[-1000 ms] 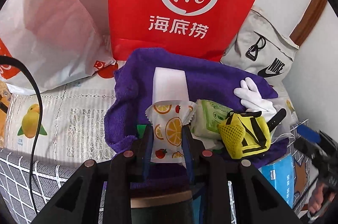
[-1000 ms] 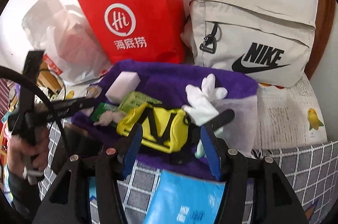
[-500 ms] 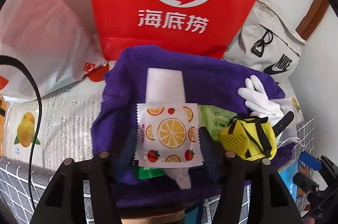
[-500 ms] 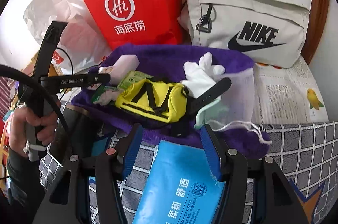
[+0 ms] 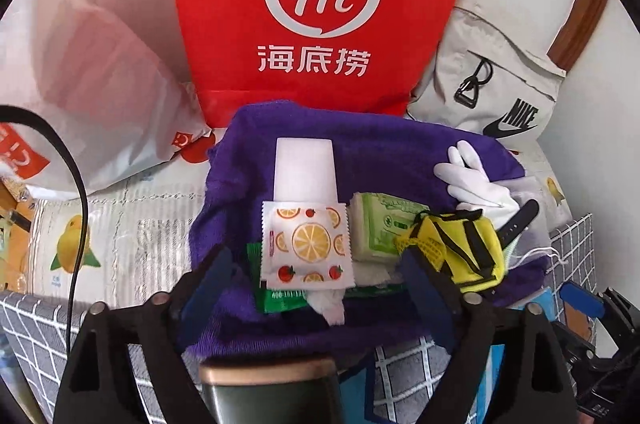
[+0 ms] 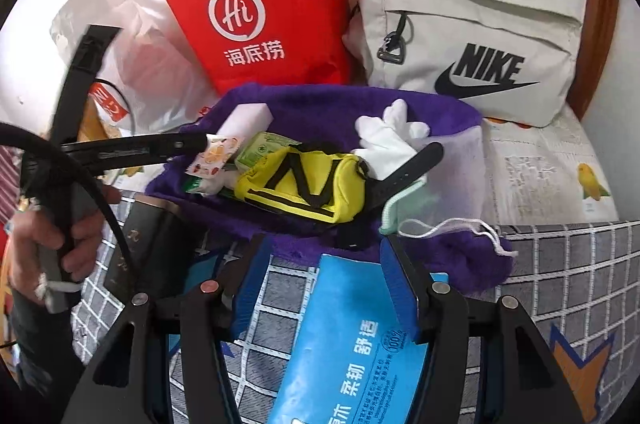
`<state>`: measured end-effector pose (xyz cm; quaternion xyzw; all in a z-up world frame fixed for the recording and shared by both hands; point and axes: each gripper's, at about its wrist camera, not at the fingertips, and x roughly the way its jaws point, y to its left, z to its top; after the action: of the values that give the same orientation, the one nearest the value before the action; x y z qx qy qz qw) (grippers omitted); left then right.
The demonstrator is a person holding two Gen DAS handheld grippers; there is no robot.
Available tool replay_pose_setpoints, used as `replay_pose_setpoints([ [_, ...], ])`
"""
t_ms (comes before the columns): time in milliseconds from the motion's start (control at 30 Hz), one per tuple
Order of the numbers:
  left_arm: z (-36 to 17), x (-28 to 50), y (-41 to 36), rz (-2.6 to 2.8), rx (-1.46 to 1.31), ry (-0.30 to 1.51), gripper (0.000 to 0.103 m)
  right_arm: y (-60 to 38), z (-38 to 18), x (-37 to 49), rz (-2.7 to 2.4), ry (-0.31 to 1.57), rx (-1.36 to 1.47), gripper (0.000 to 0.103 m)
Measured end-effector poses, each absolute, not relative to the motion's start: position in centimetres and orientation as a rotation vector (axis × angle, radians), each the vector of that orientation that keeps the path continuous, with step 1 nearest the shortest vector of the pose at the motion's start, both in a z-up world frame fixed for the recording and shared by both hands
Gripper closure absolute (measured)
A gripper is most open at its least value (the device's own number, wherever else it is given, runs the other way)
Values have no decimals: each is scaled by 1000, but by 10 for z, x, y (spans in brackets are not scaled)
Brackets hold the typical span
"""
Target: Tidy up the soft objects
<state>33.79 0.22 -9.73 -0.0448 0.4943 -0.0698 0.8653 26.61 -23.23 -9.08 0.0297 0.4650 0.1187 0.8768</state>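
A purple towel (image 5: pixel 384 140) (image 6: pixel 320 100) carries a white sponge block (image 5: pixel 305 168), an orange-print wipe packet (image 5: pixel 306 244) (image 6: pixel 214 156), a green tissue pack (image 5: pixel 380 228), a yellow pouch (image 5: pixel 460 248) (image 6: pixel 308 184) and a white glove (image 5: pixel 472 180) (image 6: pixel 388 132). My left gripper (image 5: pixel 316 272) is open, its jaws wide on either side of the orange-print packet, which lies free on the towel. My right gripper (image 6: pixel 324 276) is open over a blue tissue pack (image 6: pixel 352 340), just short of the towel's near edge.
A red Hi paper bag (image 5: pixel 320 4) and a beige Nike bag (image 6: pixel 472 44) stand behind the towel. A white plastic bag (image 5: pixel 92 64) lies at the left. A white mesh drawstring pouch (image 6: pixel 452 176) sits at the towel's right. A dark box (image 6: pixel 148 244) lies front left.
My left gripper opened and let go of the orange-print packet, which now lies flat on the towel. My right gripper drew back and now hangs over the blue tissue pack.
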Motion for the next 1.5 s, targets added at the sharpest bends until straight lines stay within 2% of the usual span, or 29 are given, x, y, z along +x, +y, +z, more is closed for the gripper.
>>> replay_pose_setpoints([
  [100,-90,326,6,-135,-91,1024,10,-230,-88,261,219,964,36,44],
  [200,-85,313,10,-123,-95,1022,5,-229,-84,253,210,953,46,34],
  [400,-74,277,12,-87,-57,1010,2,-228,-77,233,195,954,73,33],
  [500,-68,255,12,-67,-42,984,1,-226,-72,220,188,944,86,19],
  [800,-47,191,8,-58,-71,941,0,-217,-52,171,147,888,66,2],
  [1167,-22,116,-11,-49,-50,870,0,-219,-33,111,106,835,40,0],
  [1500,-23,79,-15,-13,-25,854,0,-230,-20,70,78,806,51,0],
])
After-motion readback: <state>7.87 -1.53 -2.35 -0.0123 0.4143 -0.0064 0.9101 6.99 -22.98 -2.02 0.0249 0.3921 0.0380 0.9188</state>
